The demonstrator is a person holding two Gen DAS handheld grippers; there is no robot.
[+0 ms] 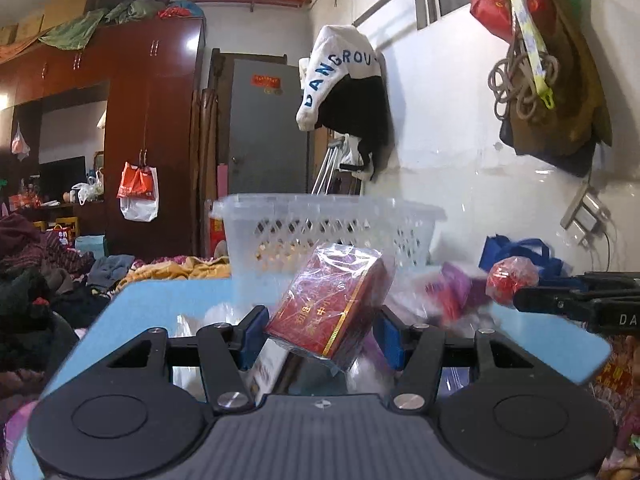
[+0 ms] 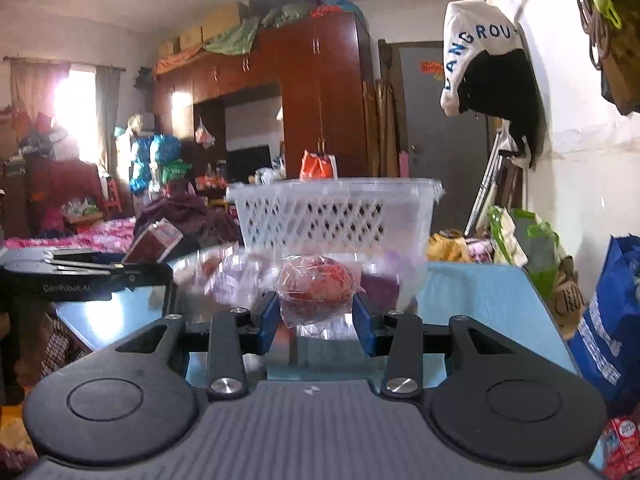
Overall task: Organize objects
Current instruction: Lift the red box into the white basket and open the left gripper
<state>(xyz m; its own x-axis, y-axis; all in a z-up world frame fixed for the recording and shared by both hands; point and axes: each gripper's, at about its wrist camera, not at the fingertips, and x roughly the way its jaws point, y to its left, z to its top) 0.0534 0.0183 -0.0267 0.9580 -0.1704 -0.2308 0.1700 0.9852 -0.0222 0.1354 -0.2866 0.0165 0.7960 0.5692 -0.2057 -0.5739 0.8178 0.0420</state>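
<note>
My left gripper [image 1: 320, 332] is shut on a red box wrapped in clear plastic [image 1: 332, 300], held tilted above the blue table [image 1: 160, 300]. My right gripper [image 2: 316, 316] is shut on a red round object in a clear bag [image 2: 316, 288]. The white lattice basket [image 1: 328, 224] stands at the table's far edge, straight ahead in both views [image 2: 332, 212]. The right gripper with its red bag [image 1: 512, 276] shows at the right of the left wrist view. The left gripper with the box [image 2: 156, 244] shows at the left of the right wrist view.
Blurred purple and clear packets [image 1: 452, 292] lie on the table before the basket. A blue bag [image 2: 612, 320] stands at the right by the white wall. Piled clothes [image 1: 48, 264] lie left of the table. A dark wardrobe [image 1: 152, 120] stands behind.
</note>
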